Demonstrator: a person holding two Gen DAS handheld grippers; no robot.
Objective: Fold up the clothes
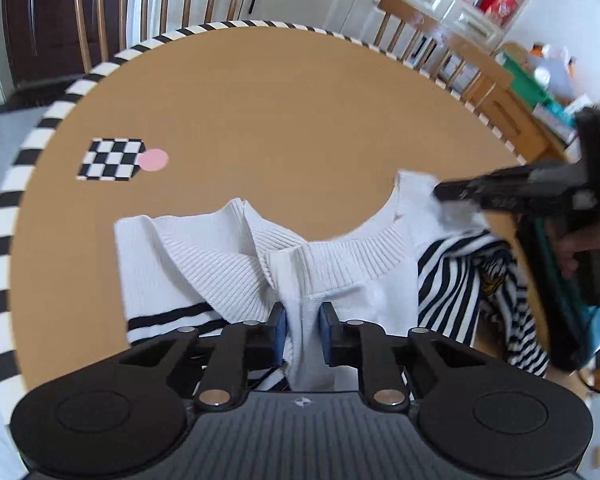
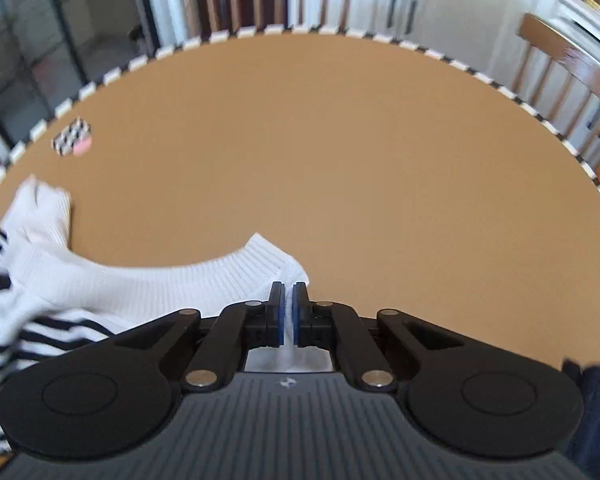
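**Pinching the white sweater from both sides**

Fingers (image 1: pixel 277 332) of the left gripper (image 1: pixel 302 334) squeezing a bunched fold of the white sweater (image 1: pixel 340 252), just below its ribbed collar. Right gripper (image 2: pixel 288 314) nipping tight on the sweater's collar corner. Sweater lying on the brown table (image 1: pixel 280 112), near its front edge. Sitting far left of the sweater: a checkered marker (image 1: pixel 112 159) with a pink dot (image 1: pixel 154 159).

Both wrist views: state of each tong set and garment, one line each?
left tongs: shut on white sweater, pinching a bunched fold below the collar.
right tongs: shut on white sweater, at the collar's end.
white sweater: crumpled, unfolded, partly held up by both tongs.
striped garment: rumpled heap beside the sweater.
table: checker marker on it.
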